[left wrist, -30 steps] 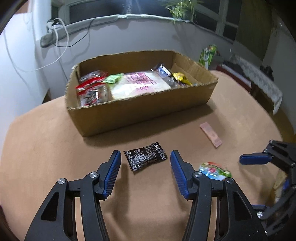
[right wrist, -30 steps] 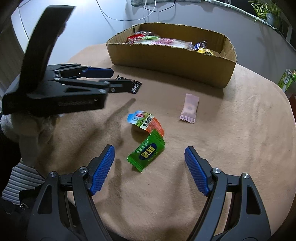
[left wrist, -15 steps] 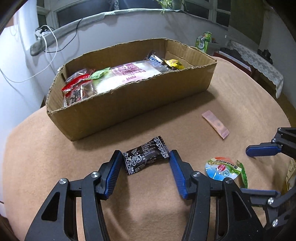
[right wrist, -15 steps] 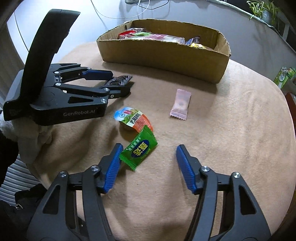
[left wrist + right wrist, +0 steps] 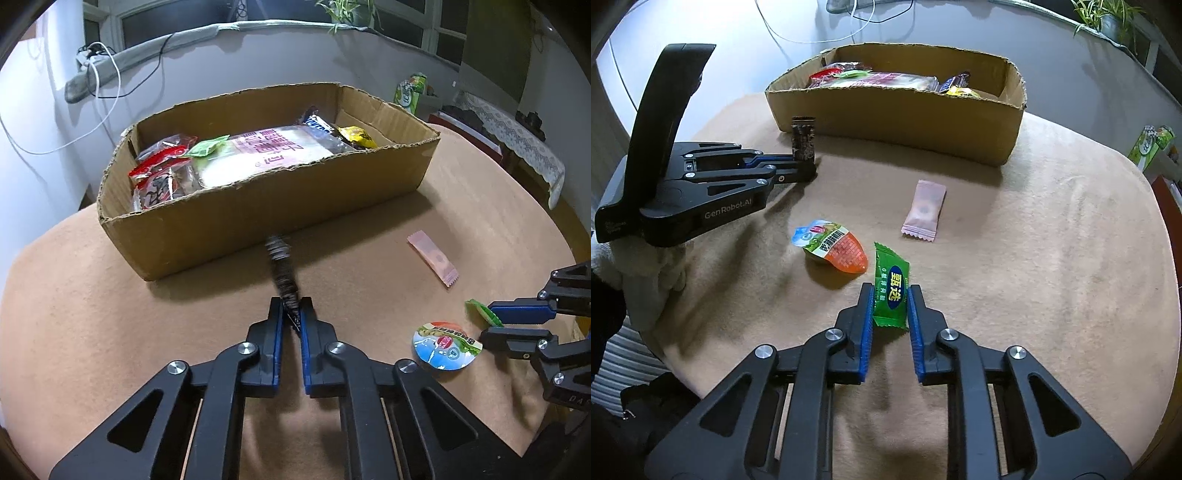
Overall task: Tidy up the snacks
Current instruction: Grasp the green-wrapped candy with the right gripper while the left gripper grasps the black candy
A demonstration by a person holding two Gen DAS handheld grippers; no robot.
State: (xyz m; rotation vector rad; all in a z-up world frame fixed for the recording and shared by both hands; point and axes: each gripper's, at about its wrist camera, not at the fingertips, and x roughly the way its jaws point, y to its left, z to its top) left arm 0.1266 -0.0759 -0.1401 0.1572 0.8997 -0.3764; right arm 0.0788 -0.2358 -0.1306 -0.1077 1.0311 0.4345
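Half a second ago both grippers stood spread around their targets; now each is pinched on one. The left gripper (image 5: 291,317) has closed on the black snack packet (image 5: 282,273), which has turned from lying flat across the jaws to standing on edge, its long axis running straight ahead from the fingertips toward the near wall of the cardboard box (image 5: 258,218); in the right wrist view it rises upright from the tips, seemingly clear of the tabletop (image 5: 1052,258). The right gripper (image 5: 889,306) clamps the green candy packet (image 5: 891,286) by its long sides, long axis pointing forward and slightly left. Both pickups look complete, so carrying them to the box seems next. The pink wafer packet (image 5: 924,211) and the jelly cup (image 5: 831,245) lie loose on the tabletop.
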